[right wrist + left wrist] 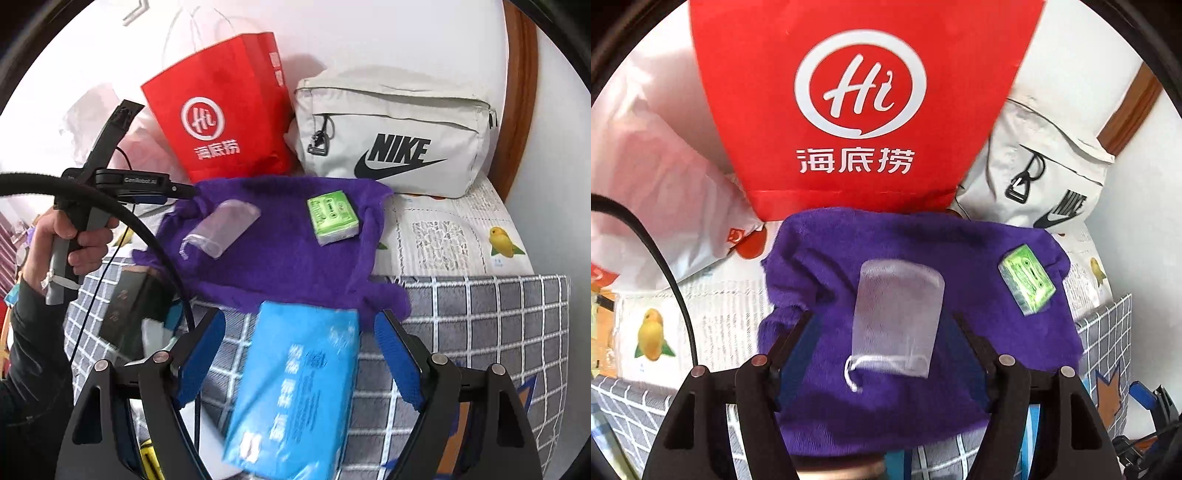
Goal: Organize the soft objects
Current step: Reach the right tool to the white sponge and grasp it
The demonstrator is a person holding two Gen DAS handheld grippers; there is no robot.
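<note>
while left gripper (pixel 882 332) hovers, fingers (pixel 792 339) spread.

Red paper bag (pixel 221 122) standing up against the wall, white Nike bag (pixel 399 133) just beside it, checked grey blanket (pixel 480 317) underneath.

Left tool (pixel 882 339) spread wide — right tool (pixel 299 339) also wide, left hand (pixel 70 236) gripping its handle

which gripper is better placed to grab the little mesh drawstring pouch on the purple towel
Left. The left gripper is open with the mesh pouch right between its fingers, while the right gripper sits back over the blue tissue pack.
</note>
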